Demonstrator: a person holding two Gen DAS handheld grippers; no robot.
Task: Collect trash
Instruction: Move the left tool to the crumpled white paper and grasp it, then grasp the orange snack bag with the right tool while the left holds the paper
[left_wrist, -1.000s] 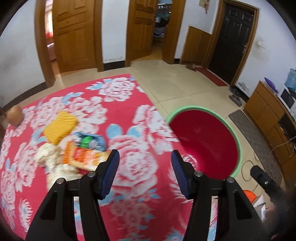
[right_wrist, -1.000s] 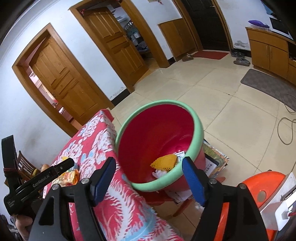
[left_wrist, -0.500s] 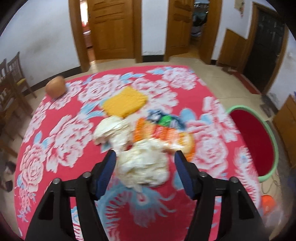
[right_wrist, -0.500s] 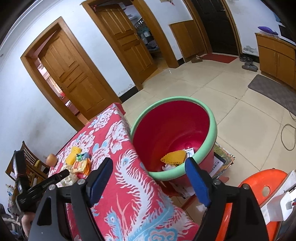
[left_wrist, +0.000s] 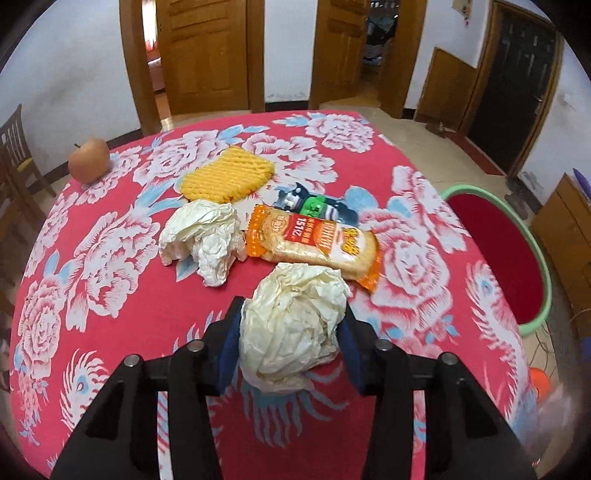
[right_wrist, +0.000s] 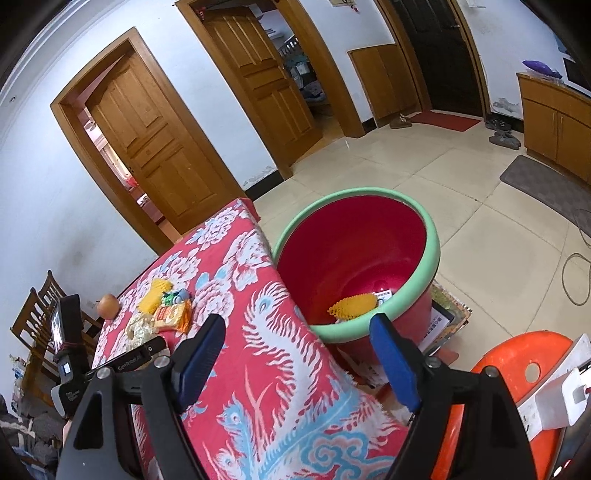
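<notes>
on the table there are two balls of crumpled paper (left_wrist: 291, 325) (left_wrist: 205, 240), one yellow foam net (left_wrist: 227, 177), one orange snack bag (left_wrist: 314, 245), one blue wrapper (left_wrist: 314, 205) and one apple (left_wrist: 88, 160). one more yellow foam net (right_wrist: 354, 306) lies in the one red bucket (right_wrist: 421, 295).

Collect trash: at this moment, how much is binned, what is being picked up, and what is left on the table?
Done: a yellow foam net and some paper lie in the red bin. In hand: the left gripper is closing on a crumpled paper ball. The right gripper is open, empty. Left: another paper wad, snack packet, blue-green wrapper, second foam net. The apple may not be trash.
</notes>
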